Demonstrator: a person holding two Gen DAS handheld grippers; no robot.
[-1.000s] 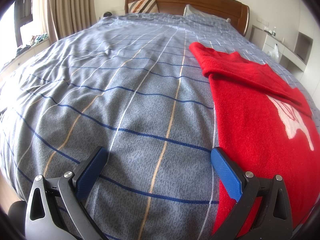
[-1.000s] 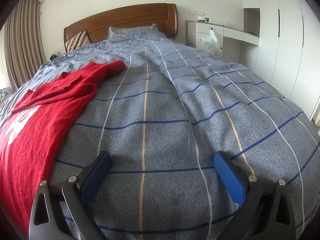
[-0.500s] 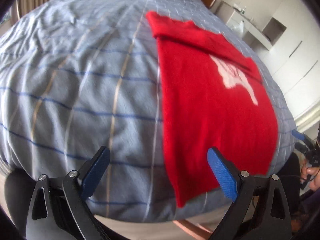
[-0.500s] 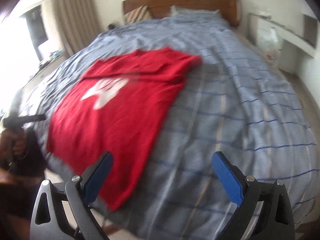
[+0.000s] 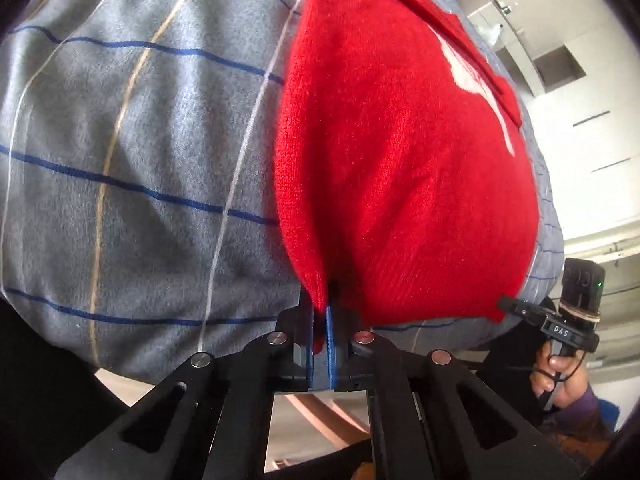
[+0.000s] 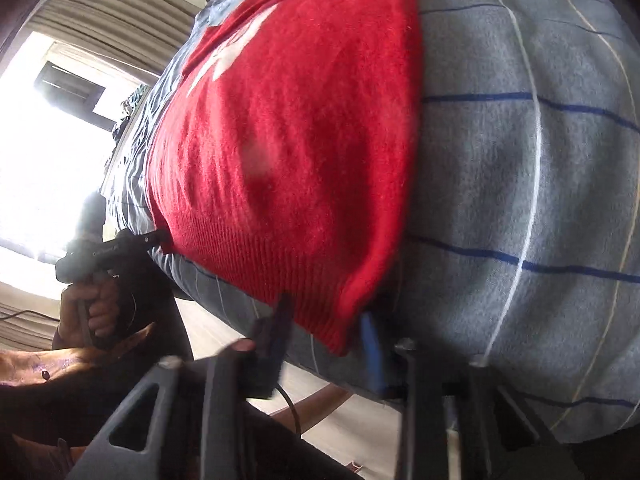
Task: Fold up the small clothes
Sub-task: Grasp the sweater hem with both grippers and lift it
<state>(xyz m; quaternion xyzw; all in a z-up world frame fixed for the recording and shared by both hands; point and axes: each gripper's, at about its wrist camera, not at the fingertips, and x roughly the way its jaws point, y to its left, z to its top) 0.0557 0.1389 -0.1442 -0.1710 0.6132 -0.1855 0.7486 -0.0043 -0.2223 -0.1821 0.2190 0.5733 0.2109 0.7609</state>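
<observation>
The red knitted sweater (image 5: 400,152) lies flat on the bed (image 5: 120,160), front side up with a white motif (image 5: 472,68) showing, its hem at the foot edge of the bed. The bed carries a grey-blue quilt checked with dark blue, white and tan lines.

Left tongs (image 5: 322,344): pressed together and pinching the left hem corner of the sweater. In the left wrist view the blue pads (image 5: 330,344) stand face to face with a strip of red knit caught between them, and the fabric rises from the pinch in a small fold.

Right tongs (image 6: 324,344): in the right wrist view the picture is blurred; the blue pads (image 6: 370,344) stand apart on either side of the right hem corner, which hangs just over the foot edge of the bed. In the left wrist view the same tongs (image 5: 506,305) have their narrow tip at that hem corner, and appear closed on it.

Each view shows the opposite hand on its pistol-style handle: the right hand (image 5: 560,376) beyond the foot edge, and the left hand (image 6: 92,312) likewise. A curtained window (image 6: 48,140) is beyond the left edge of the bed, and white cabinets (image 5: 560,68) are beyond the right edge.
</observation>
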